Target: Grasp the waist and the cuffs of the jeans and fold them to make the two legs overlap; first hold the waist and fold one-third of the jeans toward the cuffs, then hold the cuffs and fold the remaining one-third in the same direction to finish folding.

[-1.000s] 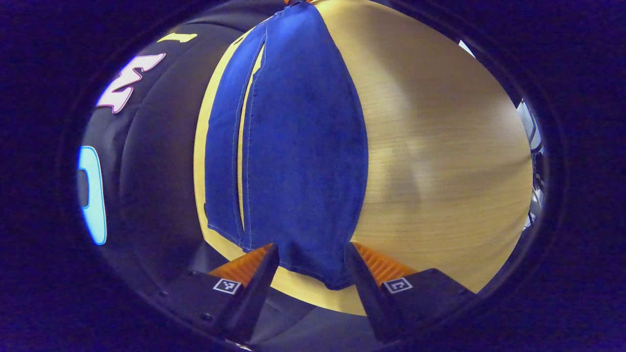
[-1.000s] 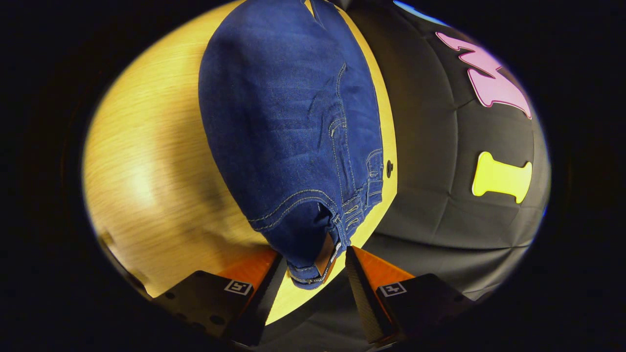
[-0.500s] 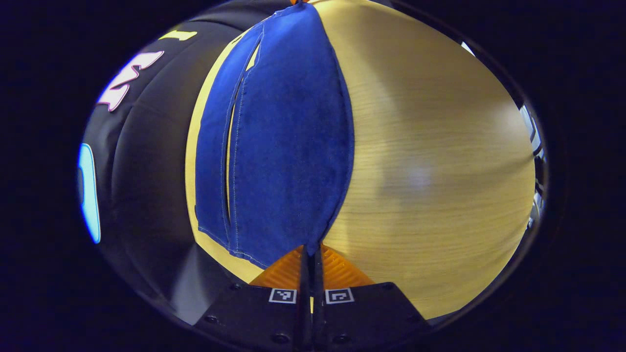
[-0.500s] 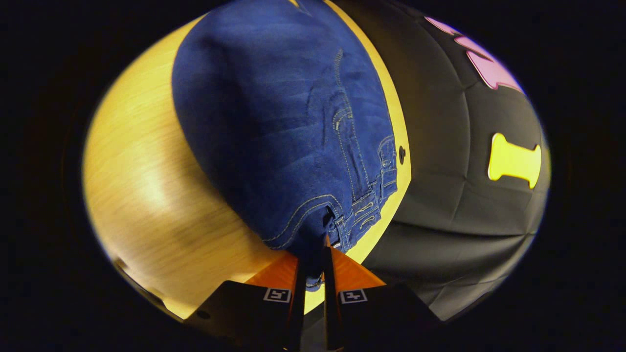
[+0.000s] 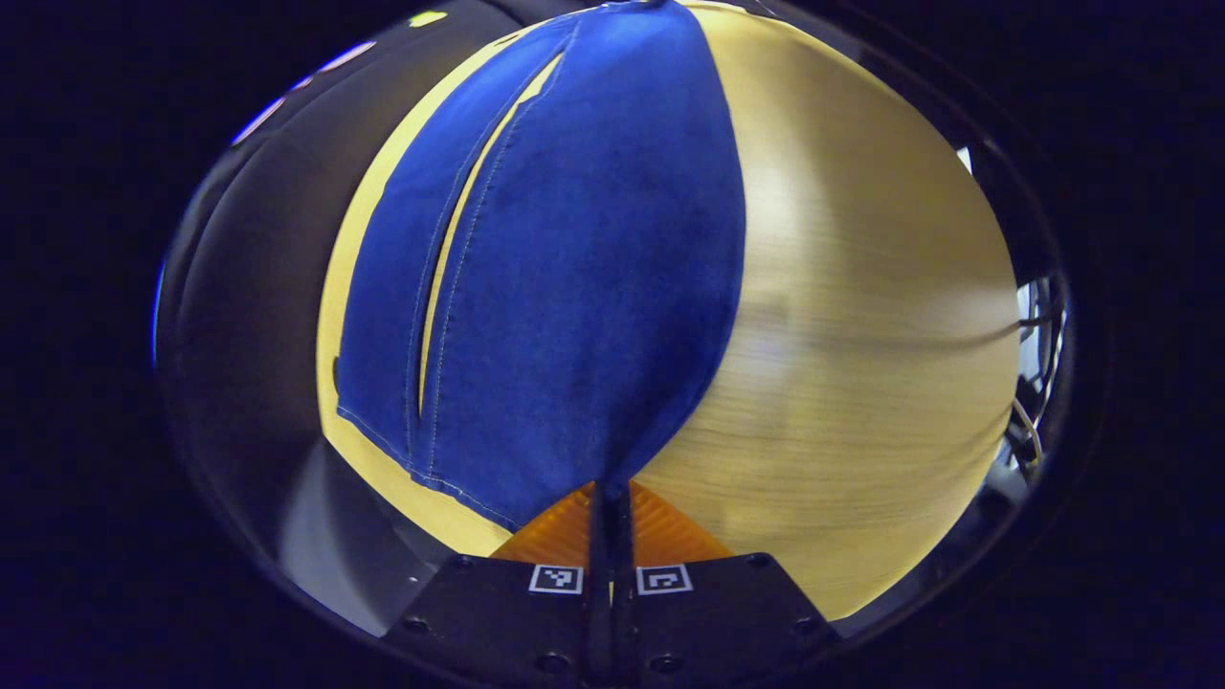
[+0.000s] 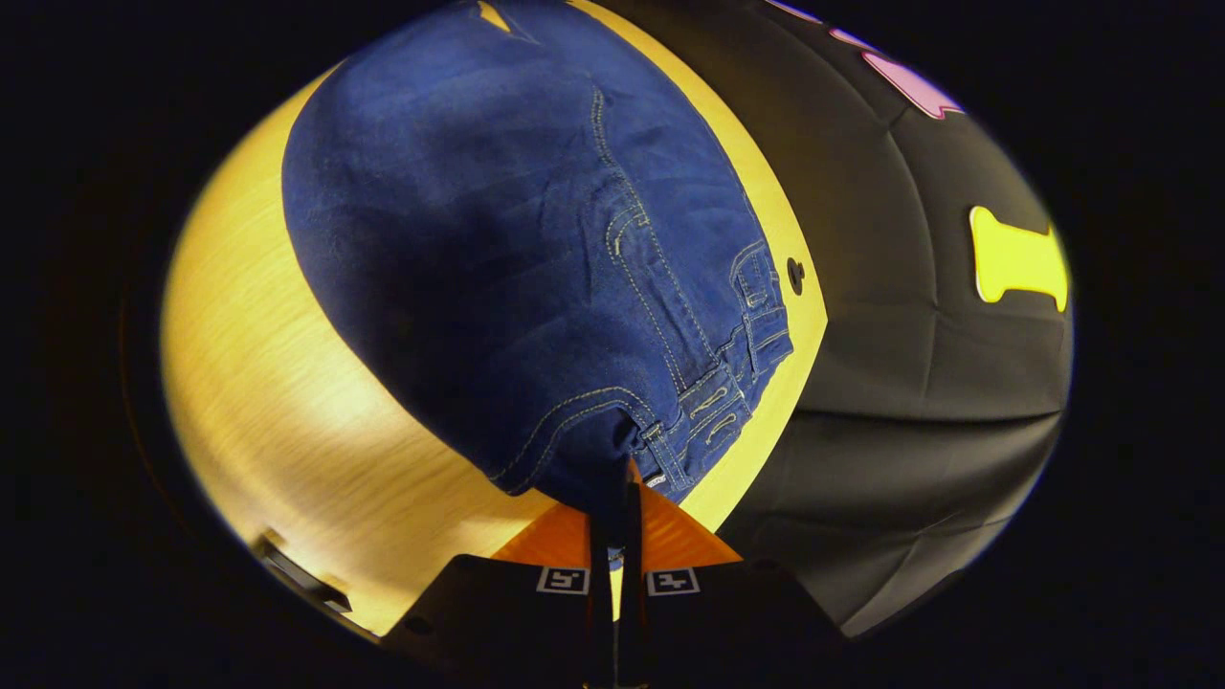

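Blue jeans (image 5: 565, 258) lie spread along the wooden table (image 5: 861, 316). In the left gripper view both legs run away from me with a narrow gap between them. My left gripper (image 5: 610, 498) is shut on the corner of the nearer leg's cuff, and the cloth lifts slightly there. In the right gripper view the waist end of the jeans (image 6: 517, 249) shows its pocket stitching and belt loops. My right gripper (image 6: 617, 493) is shut on the waistband corner, and the denim rises off the table (image 6: 278, 411) toward the fingers.
The black booth wall (image 6: 909, 364) runs right along the table's far edge, close to the jeans. A small dark hole (image 6: 795, 276) sits in the table near the waistband. Bare wood stretches on the near side of the jeans (image 5: 861, 383).
Both grippers went from open around the cloth to shut on it. Since then both ends of the jeans have risen and drawn closer to the cameras.
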